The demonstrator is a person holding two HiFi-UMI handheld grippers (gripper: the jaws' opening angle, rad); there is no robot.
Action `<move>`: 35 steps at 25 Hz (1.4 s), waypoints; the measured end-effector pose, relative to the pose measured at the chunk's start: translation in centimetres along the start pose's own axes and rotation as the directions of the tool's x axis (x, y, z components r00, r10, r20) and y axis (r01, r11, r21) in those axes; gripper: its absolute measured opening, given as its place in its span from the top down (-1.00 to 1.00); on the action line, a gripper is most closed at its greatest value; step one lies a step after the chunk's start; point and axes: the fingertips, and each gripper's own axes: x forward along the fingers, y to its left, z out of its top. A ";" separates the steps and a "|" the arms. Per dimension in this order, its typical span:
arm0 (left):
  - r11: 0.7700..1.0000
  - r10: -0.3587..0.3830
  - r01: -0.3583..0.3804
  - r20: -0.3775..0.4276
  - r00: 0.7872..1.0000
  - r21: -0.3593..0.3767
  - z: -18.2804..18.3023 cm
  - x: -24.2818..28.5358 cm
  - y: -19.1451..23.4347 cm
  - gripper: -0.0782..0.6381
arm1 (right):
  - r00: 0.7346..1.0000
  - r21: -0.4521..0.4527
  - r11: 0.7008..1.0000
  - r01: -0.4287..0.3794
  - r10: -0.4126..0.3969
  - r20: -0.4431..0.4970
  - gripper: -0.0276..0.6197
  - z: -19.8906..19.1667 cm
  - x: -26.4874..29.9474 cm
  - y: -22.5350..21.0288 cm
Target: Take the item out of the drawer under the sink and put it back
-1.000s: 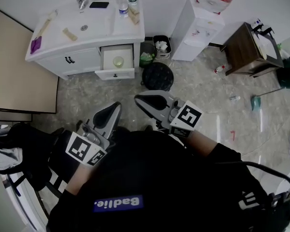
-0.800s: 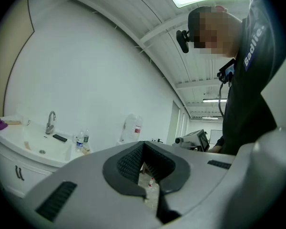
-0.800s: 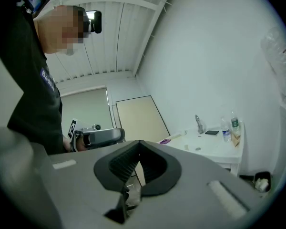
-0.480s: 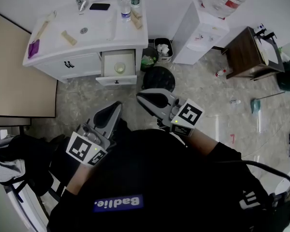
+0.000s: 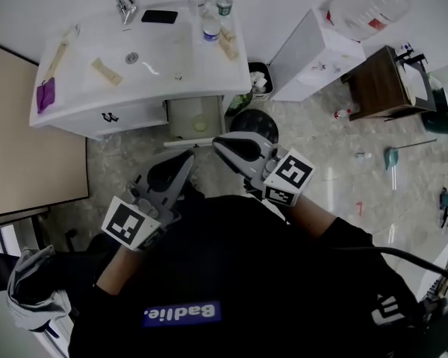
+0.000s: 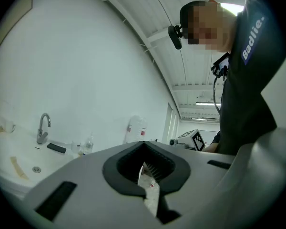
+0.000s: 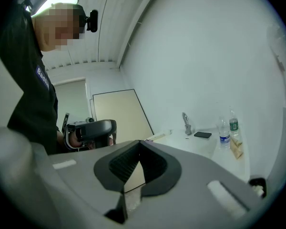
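1. The left gripper (image 5: 185,162) has its tongs pressed together with nothing between them. The right gripper (image 5: 219,146) reads the same in its own view: tips meeting, empty.
2. Both grippers hang in front of the person's chest, pointing toward the white vanity cabinet with the sink (image 5: 157,66) and well apart from it.
3. The white drawer under the sink (image 5: 181,114) is pulled open.
4. The task's thing is a small pale yellowish round item (image 5: 200,125). It lies on the drawer floor toward the right side, alone and untouched. It is too small in the head view to tell what it is.
5. Handling guess: light, with a low profile, probably rigid enough for a plain pinch. Whether it is fragile or slick cannot be judged from here.
6. Suggested hold: spread one gripper's tongs, come in from above and pinch across the item's round rim at mid-width. The drawer's right wall is near, so the jaws are best set front-to-back rather than side-to-side.
7. A black round object on the floor (image 5: 254,123) sits just right of the drawer. Approaching from the left or centre looks cleaner.
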 end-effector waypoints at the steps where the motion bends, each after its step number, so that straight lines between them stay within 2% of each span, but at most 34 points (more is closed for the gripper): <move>1: 1.000 -0.011 0.011 -0.007 1.000 -0.003 0.1 -0.1 1.1 0.77 | 1.000 0.000 1.000 0.004 -0.004 -0.001 0.91 0.2 1.1 -0.4; 4: 1.000 -0.026 0.026 -0.027 0.999 -0.006 0.0 0.0 3.7 0.77 | 1.000 0.003 1.000 0.015 -0.015 0.000 0.91 0.5 3.4 -1.3; 9: 0.999 -0.033 0.032 -0.056 0.998 -0.023 -0.5 1.2 5.9 0.77 | 0.999 0.009 0.999 0.035 -0.035 -0.018 0.91 0.9 4.1 -3.2; 16: 0.997 0.042 -0.051 -0.138 0.990 -0.063 -3.7 4.6 9.0 0.76 | 0.999 0.028 0.999 0.031 -0.031 -0.019 0.91 1.1 3.3 -6.5; 21: 0.995 0.055 -0.071 -0.193 0.980 -0.077 -7.3 7.0 10.5 0.76 | 0.999 0.048 0.999 0.024 -0.022 -0.042 0.91 0.6 2.2 -9.1; 26: 0.987 0.072 -0.109 -0.279 0.958 -0.120 -11.4 9.3 12.3 0.76 | 0.998 0.075 0.997 0.023 -0.018 -0.059 0.91 0.3 1.5 -11.1; 31: 0.983 0.080 -0.137 -0.388 0.918 -0.121 -16.2 10.9 14.6 0.76 | 0.997 0.068 0.998 0.018 -0.013 -0.075 0.91 0.0 1.0 -12.2; 35: 0.983 0.053 -0.127 -0.461 0.886 -0.131 -19.2 12.0 15.3 0.55 | 0.996 0.076 0.997 0.015 -0.008 -0.093 0.91 -0.2 0.5 -12.7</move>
